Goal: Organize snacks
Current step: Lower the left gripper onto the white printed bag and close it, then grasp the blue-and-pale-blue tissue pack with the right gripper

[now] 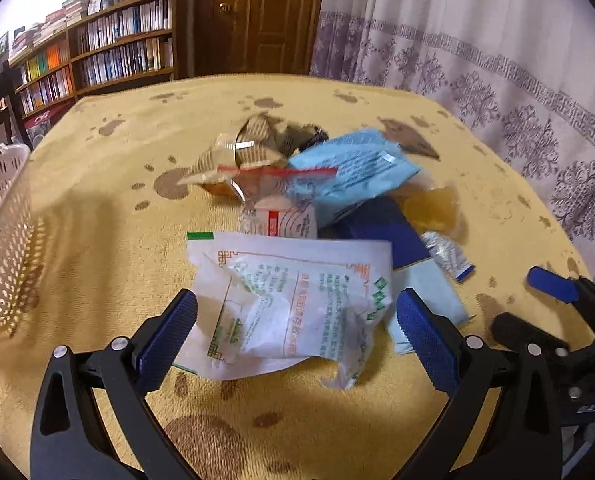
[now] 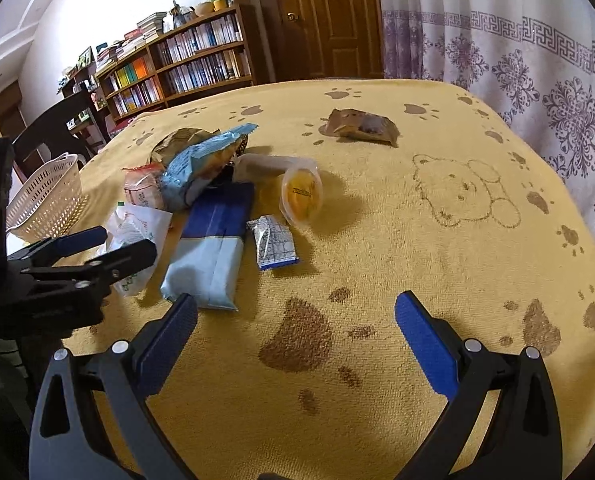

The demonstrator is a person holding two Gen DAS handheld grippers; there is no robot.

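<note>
Left wrist view shows the left hand-held gripper spread wide around the crumpled white plastic snack packet with green print, gripping nothing. Close squarely on its middle, then carry it to the white perforated plastic basket at the surface's left edge. The right hand-held gripper hangs wide, empty.

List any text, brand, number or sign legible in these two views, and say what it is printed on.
None can be read with confidence.
White packet between the open jaws of the left gripper: green and orange print, too blurred.
Light blue bag: dark print, too small.
Yellow jelly cup: dark lettering across the lid, illegible.
Silver wrapper: pattern only, unclear.
Book spines on the bookshelf: too small.
</note>
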